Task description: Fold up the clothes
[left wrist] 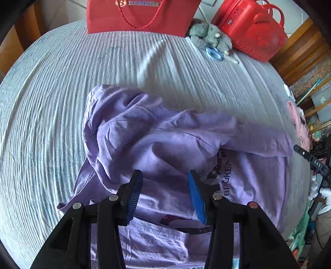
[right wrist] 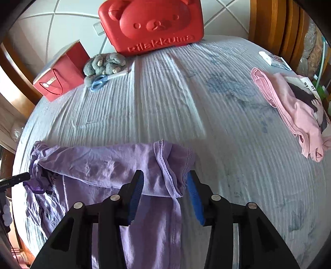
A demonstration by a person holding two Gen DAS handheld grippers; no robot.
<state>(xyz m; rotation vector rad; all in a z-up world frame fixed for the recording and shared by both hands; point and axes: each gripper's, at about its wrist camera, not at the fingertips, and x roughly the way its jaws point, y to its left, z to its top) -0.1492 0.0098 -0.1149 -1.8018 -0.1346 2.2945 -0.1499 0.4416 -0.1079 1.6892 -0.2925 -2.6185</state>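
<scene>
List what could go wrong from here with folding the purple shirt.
1. The purple T-shirt lies bunched in overlapping layers. The open left gripper may pinch several at once and drag the heap instead of spreading it.
2. The open right gripper straddles a rolled hem; closing there may catch only one edge, leaving the fold skewed.
3. The shirt sits near the bed's front edge, so a pull toward the person might slide it off.

Lilac T-shirt (left wrist: 157,144), dark printed lettering. Bedsheet (right wrist: 165,99): pale grey-blue, fine ribbed stripes, faint blue print. Pink garment (right wrist: 293,111). Red gift bag (left wrist: 140,16), red bear-face case (right wrist: 153,24). Grey plush toy (right wrist: 103,64). Blue-handled scissors (right wrist: 99,81). Gripper pads (left wrist: 135,194) blue.
</scene>
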